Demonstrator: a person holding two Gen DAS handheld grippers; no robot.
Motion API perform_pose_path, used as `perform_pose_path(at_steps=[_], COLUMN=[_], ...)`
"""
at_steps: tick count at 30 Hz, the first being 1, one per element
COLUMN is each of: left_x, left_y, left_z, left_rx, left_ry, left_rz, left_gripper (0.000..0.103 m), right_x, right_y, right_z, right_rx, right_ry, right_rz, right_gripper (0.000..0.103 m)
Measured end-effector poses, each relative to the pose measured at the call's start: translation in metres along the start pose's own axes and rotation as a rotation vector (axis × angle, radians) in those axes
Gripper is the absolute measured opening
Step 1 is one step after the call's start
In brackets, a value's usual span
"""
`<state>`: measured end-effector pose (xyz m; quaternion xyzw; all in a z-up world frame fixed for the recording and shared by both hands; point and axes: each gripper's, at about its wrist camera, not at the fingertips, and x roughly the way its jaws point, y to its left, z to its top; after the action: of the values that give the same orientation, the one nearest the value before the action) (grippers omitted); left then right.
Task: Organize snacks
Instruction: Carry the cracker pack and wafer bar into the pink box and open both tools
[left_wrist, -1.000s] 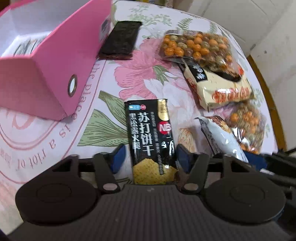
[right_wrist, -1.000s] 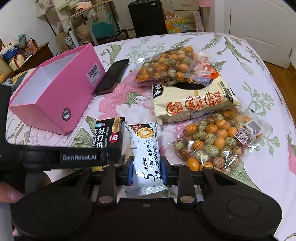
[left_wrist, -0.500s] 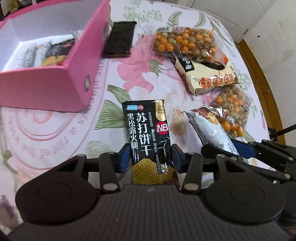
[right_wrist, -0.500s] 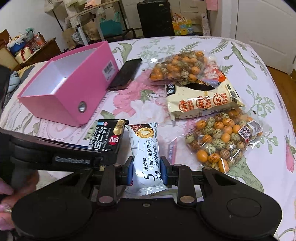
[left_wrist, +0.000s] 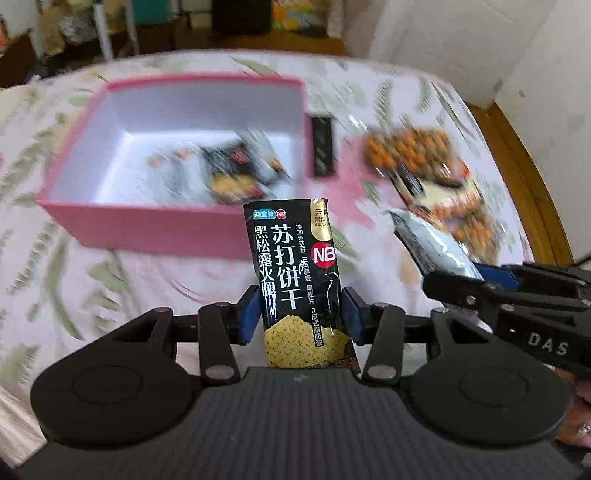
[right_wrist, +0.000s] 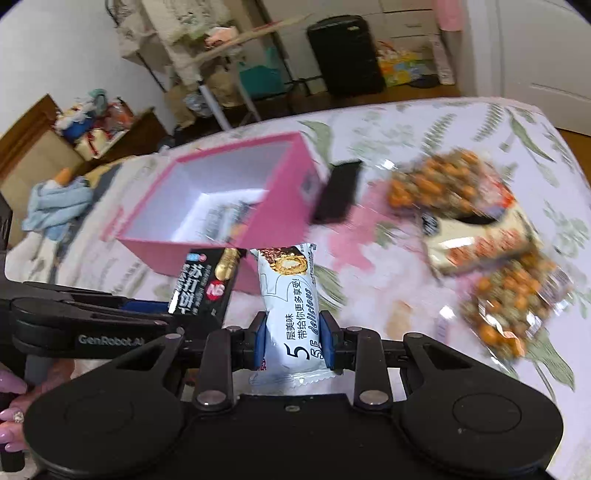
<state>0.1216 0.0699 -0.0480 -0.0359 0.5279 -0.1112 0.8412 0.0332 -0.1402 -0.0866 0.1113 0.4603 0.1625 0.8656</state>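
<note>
The black cracker pack (left_wrist: 300, 284) is clamped upright in the left gripper (left_wrist: 298, 315), the white bar (right_wrist: 291, 314) likewise in the right gripper (right_wrist: 293, 341). The pink box (left_wrist: 147, 225) is seen in the upper left of both frames, probably nearer the left gripper, though blur obscures this.

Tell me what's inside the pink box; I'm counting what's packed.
The pink box holds at least one dark snack packet on its white floor, with blurred bits beside it. Motion blur prevents a count, and the near wall hides the floor right behind it.

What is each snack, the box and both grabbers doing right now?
Left gripper: shut on black cracker packet.
Black cracker packet: held upright, lifted.
Right gripper: shut on white wafer packet.
White wafer packet: held, lifted.
Pink box: open, some snacks inside.
Bags of coated peanuts: lying on the floral cloth.
</note>
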Motion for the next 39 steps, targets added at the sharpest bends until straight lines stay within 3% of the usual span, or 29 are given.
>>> perform_pose_path(at_steps=[9,11,15,24,27,32,39], left_x=[-0.01,0.0,0.03,0.09,0.095,0.09,0.035], left_y=[0.081,0.095,0.115,0.148,0.148,0.14,0.112], left_z=[0.063,0.075,0.091,0.095,0.093,0.086,0.066], left_rx=[-0.097,-0.125,-0.149,-0.229,-0.241,-0.204,-0.115], left_ry=[-0.113,-0.128,-0.146,-0.105,-0.124,-0.121,-0.199], left_rz=[0.087,0.081,0.138,0.143,0.128,0.095,0.005], left_gripper=[0.046,0.046,0.046,0.042,0.046,0.05,0.058], right_x=[0.055,0.075,0.118,0.18,0.189,0.169,0.075], right_y=[0.056,0.068,0.087,0.098,0.099,0.102,0.065], right_z=[0.054,0.06,0.07,0.081,0.082,0.078,0.07], right_rx=[-0.128,-0.181,-0.263,-0.293,-0.279,-0.295,-0.198], right_ry=[-0.035,-0.06,-0.047,0.042,0.057,0.032,-0.053], right_rz=[0.066,0.042,-0.035,-0.113,-0.123,-0.121,-0.065], right_gripper=[0.034,0.034,0.034,0.034,0.036,0.054,0.06])
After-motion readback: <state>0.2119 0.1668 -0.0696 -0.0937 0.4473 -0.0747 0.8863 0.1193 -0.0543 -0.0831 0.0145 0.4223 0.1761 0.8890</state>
